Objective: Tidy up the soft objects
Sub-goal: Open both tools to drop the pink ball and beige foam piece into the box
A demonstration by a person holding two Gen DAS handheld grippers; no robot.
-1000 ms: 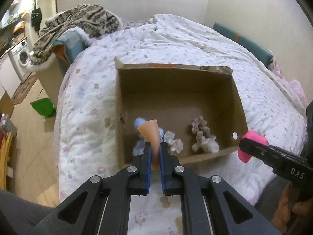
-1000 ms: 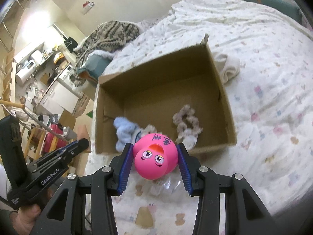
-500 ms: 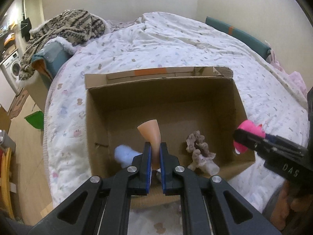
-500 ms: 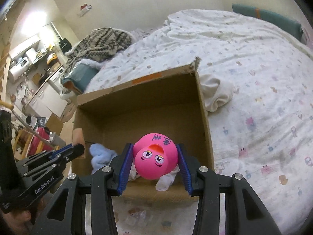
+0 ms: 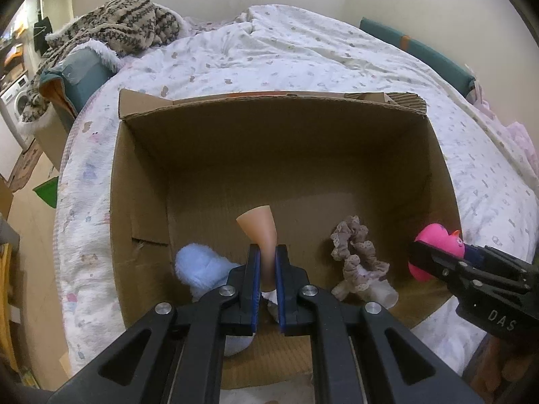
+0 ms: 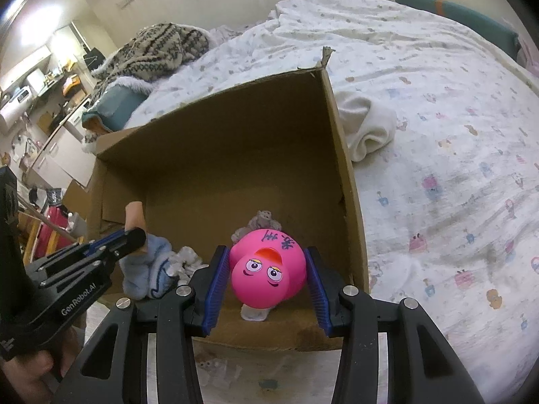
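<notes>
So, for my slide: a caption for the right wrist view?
Right gripper holds pink duck over cardboard box on bed.

Both wrist views steeply down, close over one shared cardboard box (image 5: pixel 276 155)

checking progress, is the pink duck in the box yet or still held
Held: the right gripper is shut on the pink duck, above the cardboard box.

Home bedroom: quilted bed (image 5: pixel 303 54).
</notes>
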